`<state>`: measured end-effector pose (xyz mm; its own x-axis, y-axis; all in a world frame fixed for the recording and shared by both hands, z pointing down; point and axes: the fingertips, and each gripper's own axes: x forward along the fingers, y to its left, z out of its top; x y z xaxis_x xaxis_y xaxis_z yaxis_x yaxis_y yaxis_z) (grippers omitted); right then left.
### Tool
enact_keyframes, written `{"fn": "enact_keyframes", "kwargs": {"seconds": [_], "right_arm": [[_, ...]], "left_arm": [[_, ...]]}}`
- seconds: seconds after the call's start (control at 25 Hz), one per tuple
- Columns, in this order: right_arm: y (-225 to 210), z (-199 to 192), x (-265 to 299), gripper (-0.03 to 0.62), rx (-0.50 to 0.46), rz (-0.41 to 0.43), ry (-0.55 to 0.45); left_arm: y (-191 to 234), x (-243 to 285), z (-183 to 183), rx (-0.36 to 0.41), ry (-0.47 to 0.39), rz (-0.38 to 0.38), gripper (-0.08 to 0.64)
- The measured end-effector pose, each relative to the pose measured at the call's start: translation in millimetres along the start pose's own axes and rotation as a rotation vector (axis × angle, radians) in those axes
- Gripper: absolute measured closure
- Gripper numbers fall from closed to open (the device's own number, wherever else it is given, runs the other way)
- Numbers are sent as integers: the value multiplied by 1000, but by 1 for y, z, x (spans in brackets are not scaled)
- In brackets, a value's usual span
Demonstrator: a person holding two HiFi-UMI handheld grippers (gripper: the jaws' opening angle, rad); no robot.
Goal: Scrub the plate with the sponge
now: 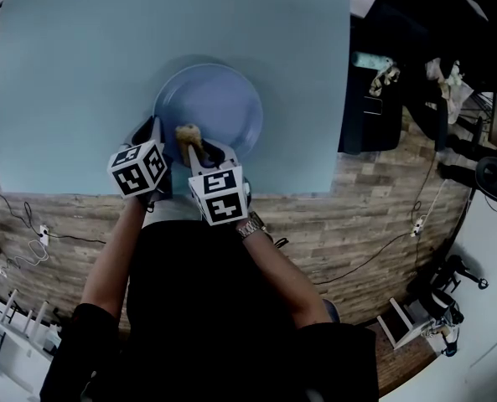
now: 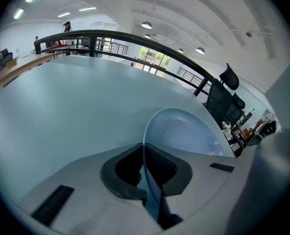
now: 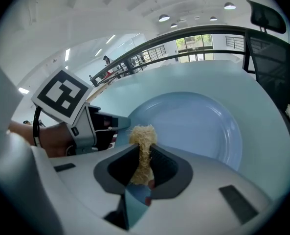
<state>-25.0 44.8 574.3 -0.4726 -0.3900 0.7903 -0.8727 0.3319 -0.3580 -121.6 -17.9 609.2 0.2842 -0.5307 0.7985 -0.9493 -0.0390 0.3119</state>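
Plate [image 1: 219, 107]: pale blue, round, on the light blue table [image 1: 72, 65], close to its near edge and the person. Its surface shows no visible marks.

Sponge [image 3: 142, 137]: yellowish and fibrous, squeezed to a narrow strip between the jaws of the right gripper [image 3: 144, 168]. A frayed tuft stands out beyond the jaw tips. In the head view the tuft lies over the near-left part of the plate, just inside the rim. Contact with the plate cannot be confirmed.

Right gripper: jaws drawn in tight on the sponge, with only the sponge's thickness between the pads. It sits at the plate's near edge, pointing inward over the plate.

Left gripper [image 2: 145, 168]: jaws clamped on the plate's near-left rim. The rim runs edge-on through the narrow gap, one pad above and one below. Whether that edge is raised off the table cannot be determined.

The two grippers lie just beside each other, their marker cubes [image 1: 139, 168] nearly touching in the head view.

A watch [image 1: 250, 224] shows on the right wrist.

Beyond the table's right edge stands a black chair [image 2: 228, 77] on a wood-patterned floor [image 1: 374, 208].
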Motion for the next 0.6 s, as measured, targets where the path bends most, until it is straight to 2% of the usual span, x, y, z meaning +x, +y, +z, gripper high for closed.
{"fn": "enact_keyframes", "kwargs": {"seconds": [0.6], "right_arm": [[-30, -13, -20, 522, -1, -38, -19]], "left_arm": [[1, -2, 1, -4, -13, 33, 545]]}}
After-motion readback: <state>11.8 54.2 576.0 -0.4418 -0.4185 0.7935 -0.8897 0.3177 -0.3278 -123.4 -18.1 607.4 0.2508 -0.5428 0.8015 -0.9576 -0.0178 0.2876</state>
